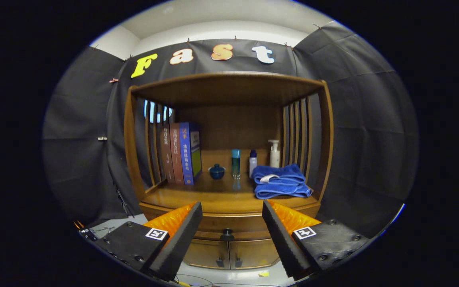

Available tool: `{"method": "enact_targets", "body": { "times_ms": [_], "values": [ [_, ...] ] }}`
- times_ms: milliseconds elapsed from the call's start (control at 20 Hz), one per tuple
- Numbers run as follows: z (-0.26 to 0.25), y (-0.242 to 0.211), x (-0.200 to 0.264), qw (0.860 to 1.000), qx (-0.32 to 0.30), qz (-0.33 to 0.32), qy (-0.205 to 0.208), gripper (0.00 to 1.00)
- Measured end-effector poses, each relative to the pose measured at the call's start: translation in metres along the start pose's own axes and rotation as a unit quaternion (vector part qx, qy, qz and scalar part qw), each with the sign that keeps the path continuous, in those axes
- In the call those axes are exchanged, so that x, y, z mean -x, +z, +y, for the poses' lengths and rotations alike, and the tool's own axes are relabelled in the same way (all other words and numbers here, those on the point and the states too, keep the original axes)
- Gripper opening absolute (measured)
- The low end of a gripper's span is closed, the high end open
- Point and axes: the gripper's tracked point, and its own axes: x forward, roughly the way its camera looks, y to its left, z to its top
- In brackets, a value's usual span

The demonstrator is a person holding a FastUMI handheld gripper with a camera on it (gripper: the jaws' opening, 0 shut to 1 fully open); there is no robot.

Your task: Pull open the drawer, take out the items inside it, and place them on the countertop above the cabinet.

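Fingers (pixel 189 231) of the gripper (pixel 232 211) stand spread wide apart, holding nothing. Between them at 6 o'clock, the drawer (pixel 229 223) sits closed, its dark knob (pixel 227 234) centered; its contents are hidden. Two small cabinet doors (pixel 229 253) lie below, partly cut off by the fingers. Beyond, on the countertop (pixel 213 195), folded blue towels (pixel 280 181) rest at 3 o'clock, with bottles (pixel 253 162) and a small blue lidded pot (pixel 216 171) at the middle. Books (pixel 181 153) stand at 9 o'clock, their spine lettering too small to read.
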Motion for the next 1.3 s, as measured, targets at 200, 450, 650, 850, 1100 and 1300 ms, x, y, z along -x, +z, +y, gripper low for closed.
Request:
{"method": "enact_targets", "body": {
  "times_ms": [200,450,650,850,1100,1300],
  "values": [
    [0.002,-0.05,-0.04,0.999,-0.001,0.037,0.001,0.99],
    [0.003,-0.111,-0.085,0.996,-0.011,0.091,0.002,0.99],
    [0.001,-0.155,-0.106,0.991,-0.008,0.132,-0.003,0.97],
    [0.004,-0.189,-0.118,0.985,-0.024,0.171,0.001,0.88],
    [0.01,-0.188,-0.119,0.986,-0.011,0.165,0.012,0.39],
    [0.009,-0.19,-0.118,0.985,-0.007,0.171,0.014,0.33]
  ]
}}
